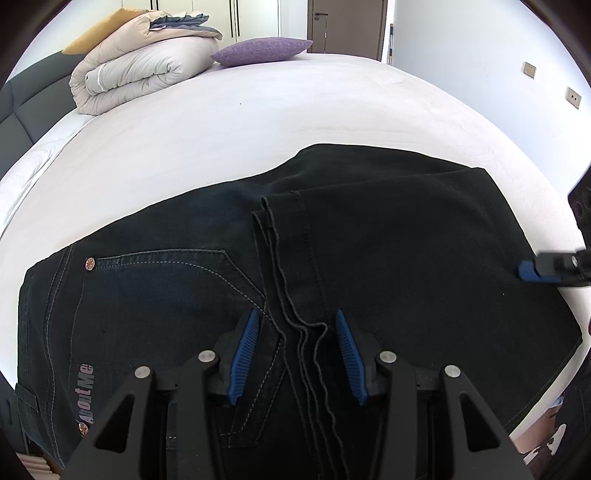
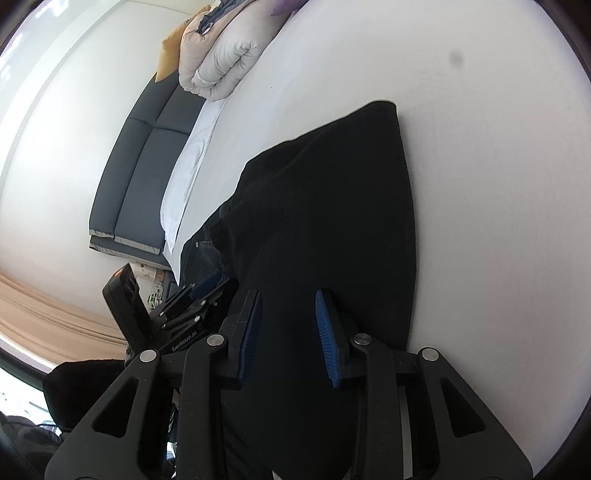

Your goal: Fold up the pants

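Observation:
Dark jeans [image 1: 388, 229] lie folded on the white bed [image 1: 258, 110], leg hems laid over the seat with its back pocket [image 1: 166, 291]. My left gripper [image 1: 295, 325] is open, its blue pads either side of the stacked leg hems [image 1: 306, 332], just above them. My right gripper [image 2: 288, 306] is open over the folded end of the jeans [image 2: 332, 203]; it also shows at the right edge of the left wrist view [image 1: 532, 271]. The left gripper shows in the right wrist view [image 2: 199, 291].
A folded beige duvet [image 1: 147, 62] and a purple pillow [image 1: 262, 50] lie at the far end of the bed. A dark padded headboard [image 2: 144, 177] runs along the left. A brown door [image 1: 347, 26] stands beyond the bed.

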Action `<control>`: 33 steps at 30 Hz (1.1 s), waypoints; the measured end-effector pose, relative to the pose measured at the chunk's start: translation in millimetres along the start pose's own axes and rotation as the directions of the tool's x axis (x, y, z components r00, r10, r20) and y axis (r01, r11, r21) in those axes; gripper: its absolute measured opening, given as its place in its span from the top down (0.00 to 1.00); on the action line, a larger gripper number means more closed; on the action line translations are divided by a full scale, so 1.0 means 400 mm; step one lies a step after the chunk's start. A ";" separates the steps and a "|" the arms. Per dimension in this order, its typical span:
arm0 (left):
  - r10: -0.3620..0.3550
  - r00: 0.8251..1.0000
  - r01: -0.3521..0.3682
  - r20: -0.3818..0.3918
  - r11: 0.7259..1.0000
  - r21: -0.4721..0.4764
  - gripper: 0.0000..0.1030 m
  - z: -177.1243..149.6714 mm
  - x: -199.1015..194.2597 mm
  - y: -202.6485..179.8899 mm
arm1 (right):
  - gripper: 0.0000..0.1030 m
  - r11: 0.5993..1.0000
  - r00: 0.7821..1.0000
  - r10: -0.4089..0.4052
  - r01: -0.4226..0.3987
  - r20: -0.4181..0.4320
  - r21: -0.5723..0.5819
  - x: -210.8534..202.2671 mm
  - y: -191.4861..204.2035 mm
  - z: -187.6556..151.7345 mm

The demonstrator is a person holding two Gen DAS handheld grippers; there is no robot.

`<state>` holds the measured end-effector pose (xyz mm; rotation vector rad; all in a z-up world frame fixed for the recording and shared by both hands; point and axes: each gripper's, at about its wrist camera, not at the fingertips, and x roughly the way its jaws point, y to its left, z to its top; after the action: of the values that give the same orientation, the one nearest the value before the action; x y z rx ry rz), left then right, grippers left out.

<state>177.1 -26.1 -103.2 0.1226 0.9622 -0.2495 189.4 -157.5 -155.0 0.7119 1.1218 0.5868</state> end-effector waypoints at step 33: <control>0.136 0.906 0.271 0.400 0.537 -0.798 0.18 -0.388 -0.345 0.564 | 1.00 0.998 0.999 -0.021 0.020 0.026 0.058 0.004 -0.028 -0.179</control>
<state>38.1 246.1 -79.4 -0.8671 0.5559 0.1506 123.1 -148.5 -183.1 0.7551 1.1239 0.5281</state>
